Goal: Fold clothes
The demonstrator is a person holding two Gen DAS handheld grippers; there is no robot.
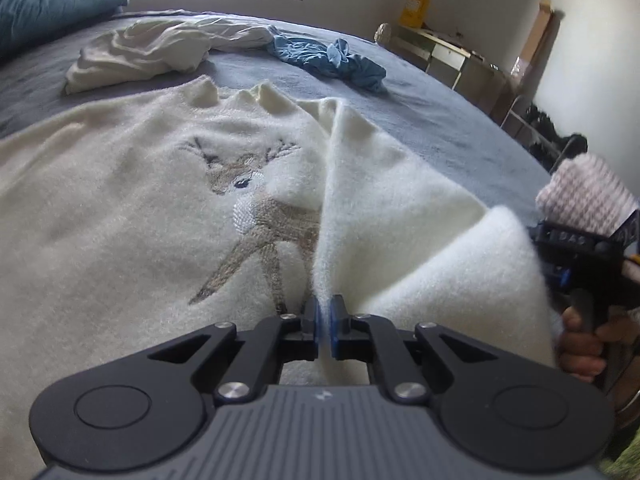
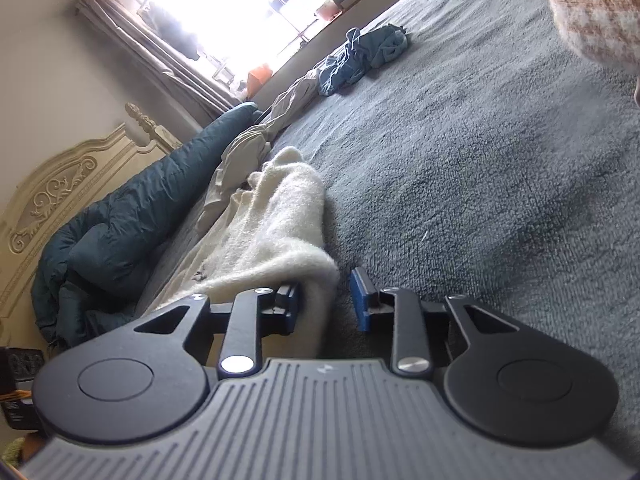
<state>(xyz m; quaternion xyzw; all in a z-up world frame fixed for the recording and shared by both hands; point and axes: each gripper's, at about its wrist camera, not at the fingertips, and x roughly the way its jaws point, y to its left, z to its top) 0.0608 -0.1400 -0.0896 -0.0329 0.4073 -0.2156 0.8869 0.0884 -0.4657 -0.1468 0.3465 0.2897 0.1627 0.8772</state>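
Pinching a raised fold of the cream sweater (image 1: 120, 208), my left gripper (image 1: 325, 322) has its blue pads pressed together on the fleece at the bottom centre of the left wrist view. My right gripper (image 2: 334, 300) stands partly apart at the bottom centre of the right wrist view; the sweater's edge (image 2: 280, 236) lies against its left pad while the right pad is clear of the cloth, over bare blanket.

Writing is scarce: raised letters on the black body of the other gripper (image 1: 576, 248), at the right edge of the left wrist view, are too blurred to read. A yellow box (image 1: 414, 10) at the upper right bears print I cannot make out. The sweater carries one stitched deer (image 1: 256, 216), no words.

That sweater spreads across the lower left and middle of the left wrist view, its lifted fold running up from my pads toward the collar. The grey blanket (image 2: 500, 160) lies open and bare across the right half of the right wrist view, with the sweater's edge ending along the middle.

Counting clothes: three on the bed, namely the sweater, one crumpled white garment (image 1: 160, 50) at the upper left, and one bunched blue garment (image 1: 332, 60) just beside it. One dark teal duvet (image 2: 132, 216) sits at the left, against one carved headboard (image 2: 52, 196). My checked sleeve (image 1: 588, 196) shows at the right edge.
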